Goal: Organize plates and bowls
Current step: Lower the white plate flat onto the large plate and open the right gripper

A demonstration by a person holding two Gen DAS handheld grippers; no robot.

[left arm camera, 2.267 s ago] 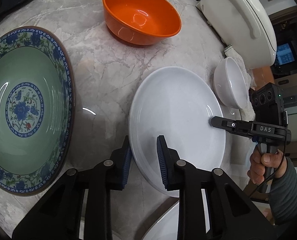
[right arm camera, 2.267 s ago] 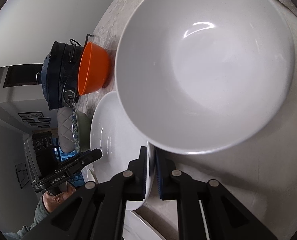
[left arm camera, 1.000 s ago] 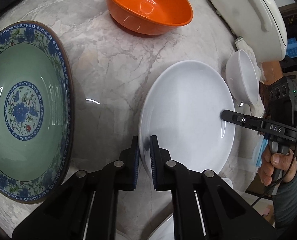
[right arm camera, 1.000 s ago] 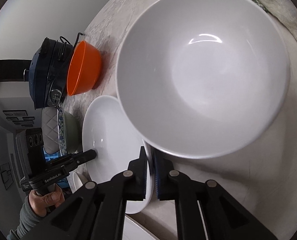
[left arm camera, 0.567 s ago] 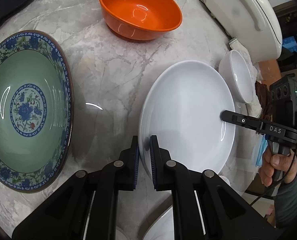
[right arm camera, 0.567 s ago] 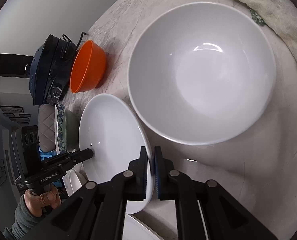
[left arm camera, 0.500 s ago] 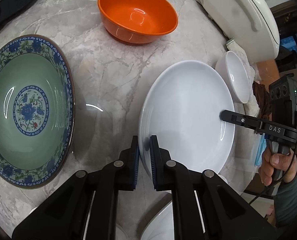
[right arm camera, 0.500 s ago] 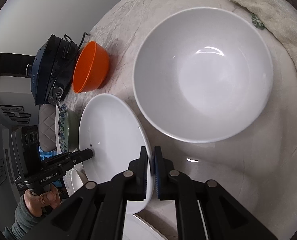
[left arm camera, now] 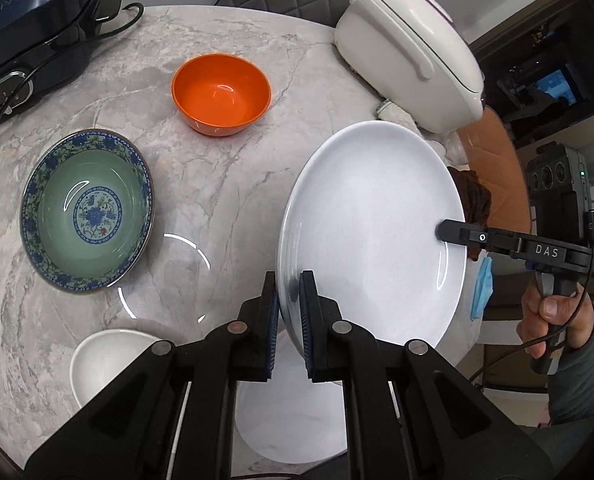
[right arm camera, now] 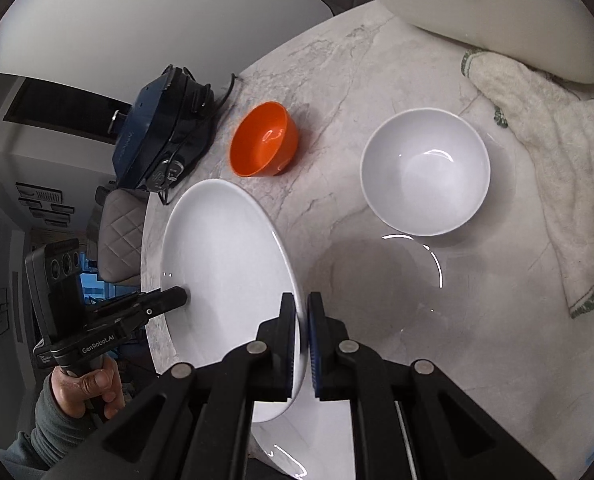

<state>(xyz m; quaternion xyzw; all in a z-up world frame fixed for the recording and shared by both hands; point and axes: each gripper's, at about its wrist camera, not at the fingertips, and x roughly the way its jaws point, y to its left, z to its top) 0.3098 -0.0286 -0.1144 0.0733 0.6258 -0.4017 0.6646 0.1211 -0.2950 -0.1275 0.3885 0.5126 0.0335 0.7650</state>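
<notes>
A white plate (left arm camera: 373, 232) is held in the air above the marble table (left arm camera: 225, 184), gripped at opposite rims. My left gripper (left arm camera: 289, 300) is shut on its near rim. My right gripper (right arm camera: 302, 328) is shut on the other rim; it shows in the left wrist view (left arm camera: 445, 234) at the plate's right edge. The plate also shows in the right wrist view (right arm camera: 225, 272). On the table stand an orange bowl (left arm camera: 221, 94), a green and blue patterned bowl (left arm camera: 87, 212), a small white bowl (left arm camera: 105, 364) and a white bowl (right arm camera: 425, 176). Another white plate (left arm camera: 289, 416) lies below the held one.
A white rice cooker (left arm camera: 409, 44) stands at the back right. A dark blue appliance with a cable (left arm camera: 37, 24) sits at the back left. A cream towel (right arm camera: 553, 168) lies beside the white bowl. The table edge runs close under the grippers.
The plate has been lifted well up off the table by both grippers, which stay shut on it. The table and bowls now look farther away.
</notes>
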